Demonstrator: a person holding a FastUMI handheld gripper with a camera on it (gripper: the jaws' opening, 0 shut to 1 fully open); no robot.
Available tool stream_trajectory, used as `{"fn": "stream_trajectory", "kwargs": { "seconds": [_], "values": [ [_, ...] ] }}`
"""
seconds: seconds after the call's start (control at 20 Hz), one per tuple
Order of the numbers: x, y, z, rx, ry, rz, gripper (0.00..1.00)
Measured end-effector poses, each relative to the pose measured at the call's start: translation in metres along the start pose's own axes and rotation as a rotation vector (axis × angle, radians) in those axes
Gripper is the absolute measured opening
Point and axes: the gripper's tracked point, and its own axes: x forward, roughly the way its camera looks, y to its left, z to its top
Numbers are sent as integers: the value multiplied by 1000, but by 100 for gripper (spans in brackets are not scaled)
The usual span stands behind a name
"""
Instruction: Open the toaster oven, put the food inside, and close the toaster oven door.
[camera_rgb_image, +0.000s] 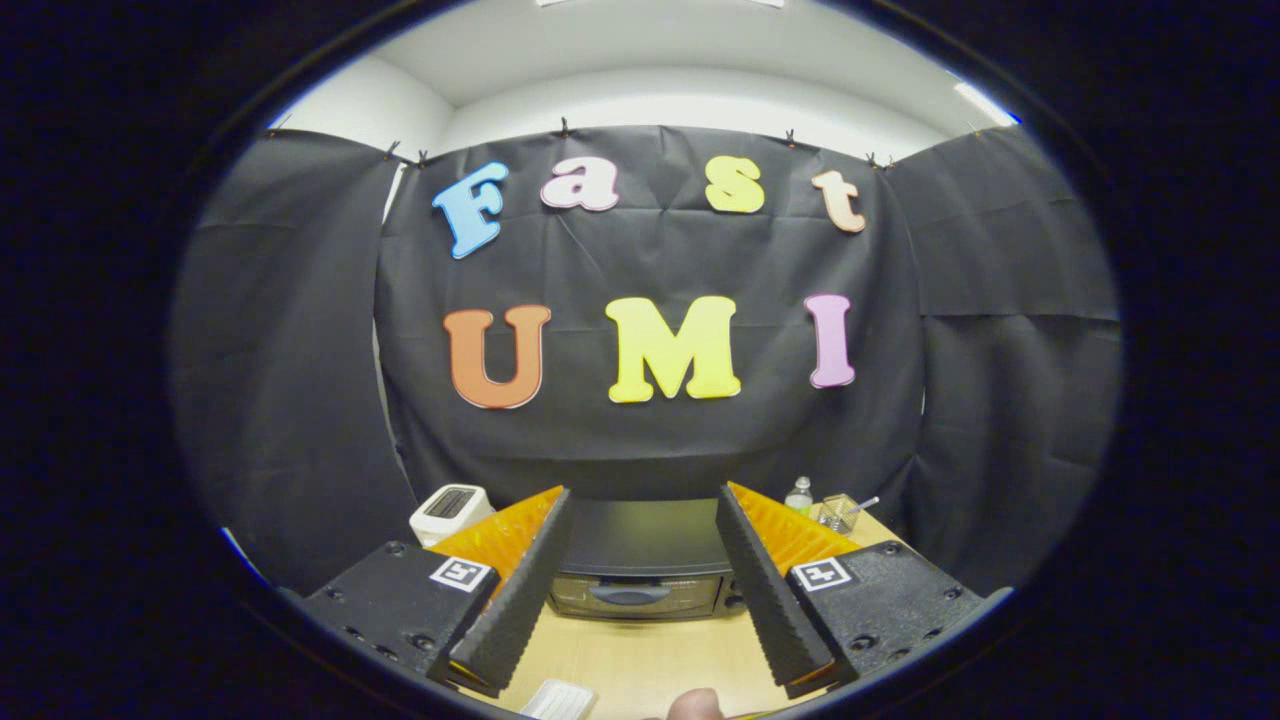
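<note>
Nearest the lens, at the near edge of the tabletop, sits a small white ridged object, flat on the wood, and just beside it a rounded pinkish thing that I cannot identify; too little of it shows. Both lie below and between my fingers.

Gripper: I hold it spread wide, fingers well apart, nothing between the pads, touching nothing. It rides above the tabletop, pointing toward the back.

Toaster oven: dark body, seen straight ahead through the gap between the fingers, beyond their tips. It stands toward the back edge of the tabletop, close against the black cloth wall. Door is closed; its handle runs across the front, level. A knob shows at the front's right side, partly hidden by my right finger.

Back left corner of the tabletop: a white toaster, slots on top, standing upright, partly hidden behind my left finger. It is apart from the oven.

Back right corner: a small clear bottle standing upright, and just beside it a clear container with a thin utensil leaning out of it toward the right. Whether bottle and container touch, I cannot tell.

Tabletop is light wood; the stretch between the oven front and the near edge is bare.
</note>
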Motion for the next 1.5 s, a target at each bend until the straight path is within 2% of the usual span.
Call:
{"fn": "stream_trajectory", "kwargs": {
  "seconds": [0.3,0.6,0.8,1.5],
  "values": [
    [-72,3,-6,32,-14,-6,95],
    [-108,7,-36,50,24,-9,95],
    [-120,5,-51,51,45,-8,95],
    [-128,9,-53,40,50,12,95]
  ]
}}
